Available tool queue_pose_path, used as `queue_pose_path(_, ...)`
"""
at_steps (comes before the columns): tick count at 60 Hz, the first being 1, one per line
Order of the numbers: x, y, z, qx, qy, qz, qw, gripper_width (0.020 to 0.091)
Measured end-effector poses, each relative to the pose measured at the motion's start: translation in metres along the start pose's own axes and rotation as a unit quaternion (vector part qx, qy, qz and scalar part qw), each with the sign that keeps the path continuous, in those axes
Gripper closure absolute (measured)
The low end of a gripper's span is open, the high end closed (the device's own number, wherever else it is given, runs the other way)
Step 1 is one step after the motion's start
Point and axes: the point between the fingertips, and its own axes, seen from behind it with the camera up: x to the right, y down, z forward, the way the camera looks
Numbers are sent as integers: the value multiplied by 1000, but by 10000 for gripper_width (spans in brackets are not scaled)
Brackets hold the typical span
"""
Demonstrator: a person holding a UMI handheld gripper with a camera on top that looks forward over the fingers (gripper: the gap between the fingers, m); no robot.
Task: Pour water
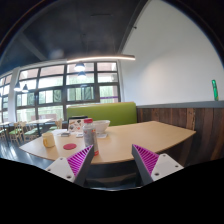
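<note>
— Big windows (65, 85) fill the far wall, with a pale ceiling above and a long strip light (95, 59) hanging under it. What's on the worktop (125, 140) from where you stand?

— Light wood, and most of the things sit toward the window end. A tall clear cup (89, 132) stands there, just beyond the left finger, and a smaller yellowish cup (49, 140) stands further left of it. Between those two lies something small and red (69, 147), flat on the wood; I can't tell what it is. More small items cluster behind them, too small to name.

— Is there water in the tall cup?

— Can't tell from this spot.

— And the hand-held gripper (114, 160)?

— Its fingers are spread wide with nothing between them but bare worktop. The magenta pads (146, 158) face each other across the gap. It's touching none of the cups; the tall one is ahead of the left finger rather than between the two.

— What's behind the worktop?

— A green bench back (112, 112) runs along under the windows. On the right, dark wood panelling (190, 120) covers the lower wall, white wall above it, and a green bottle (213, 89) stands on the ledge on top of the panelling, well apart from the cups.
</note>
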Motion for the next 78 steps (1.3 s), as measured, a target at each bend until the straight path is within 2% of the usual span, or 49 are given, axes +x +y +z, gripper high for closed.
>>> queue_pose_path(16,-14,10,21,-1,-10,-26,1000,282)
queue_pose_path(35,-95,29,95,-1,-61,-44,997,274)
queue_pose_path(55,-102,25,224,5,-4,-70,998,281)
queue_pose_path(58,-107,26,234,2,-9,-76,997,321)
queue_pose_path(60,-105,27,239,1,2,-81,997,540)
queue_pose_path(61,-106,27,241,3,5,-83,997,584)
queue_pose_path(65,-103,21,241,33,26,-85,995,621)
queue_pose_path(68,-102,21,242,42,36,-98,994,662)
queue_pose_path(78,-103,21,245,44,41,-98,993,738)
